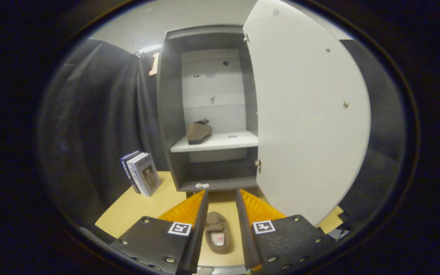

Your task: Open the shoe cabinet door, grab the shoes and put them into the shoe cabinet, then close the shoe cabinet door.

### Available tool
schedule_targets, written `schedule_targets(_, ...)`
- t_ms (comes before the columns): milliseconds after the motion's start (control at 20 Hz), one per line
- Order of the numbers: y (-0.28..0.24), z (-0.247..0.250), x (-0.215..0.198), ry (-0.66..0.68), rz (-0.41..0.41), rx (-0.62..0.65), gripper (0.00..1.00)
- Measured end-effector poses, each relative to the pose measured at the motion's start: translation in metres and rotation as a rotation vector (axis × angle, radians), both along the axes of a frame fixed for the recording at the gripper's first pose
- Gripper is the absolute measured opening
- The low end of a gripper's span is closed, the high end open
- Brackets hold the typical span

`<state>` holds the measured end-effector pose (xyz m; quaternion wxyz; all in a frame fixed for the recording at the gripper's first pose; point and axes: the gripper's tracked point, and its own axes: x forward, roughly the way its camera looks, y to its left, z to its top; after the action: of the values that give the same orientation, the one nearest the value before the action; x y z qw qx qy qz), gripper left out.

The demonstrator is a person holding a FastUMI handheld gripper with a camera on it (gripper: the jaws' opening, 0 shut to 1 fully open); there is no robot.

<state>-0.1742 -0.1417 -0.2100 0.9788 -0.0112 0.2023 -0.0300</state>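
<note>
Tool spread wide over a shoe on the tabletop.
Cabinet door open; another shoe sits on the shelf.

Suede-like matt shoes, smooth matt cabinet door (metal screws), pale wood-look table

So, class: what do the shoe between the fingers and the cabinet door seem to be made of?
Shoe: likely suede or soft fabric, going by its matte, fuzzy brown surface. Cabinet door: probably laminated board, smooth flat white with small fittings. The gripper is open, the shoe between its fingers.
</note>
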Motion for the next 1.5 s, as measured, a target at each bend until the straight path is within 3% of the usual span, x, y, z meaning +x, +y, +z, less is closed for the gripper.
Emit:
schedule_targets(350, 0.025, -0.16, 0.012, 0.219, 0.037, 0.005, 0.45)
schedule_targets(750, 0.027, -0.281, 0.033, 0.372, 0.02, -0.038, 0.46)
schedule_targets(1100, 0.021, -0.309, 0.071, 0.39, -0.018, -0.074, 0.45)
schedule_targets(1200, 0.02, -0.308, 0.076, 0.394, -0.029, -0.086, 0.16)
schedule_targets(1500, 0.016, -0.273, 0.095, 0.32, -0.086, -0.094, 0.18)
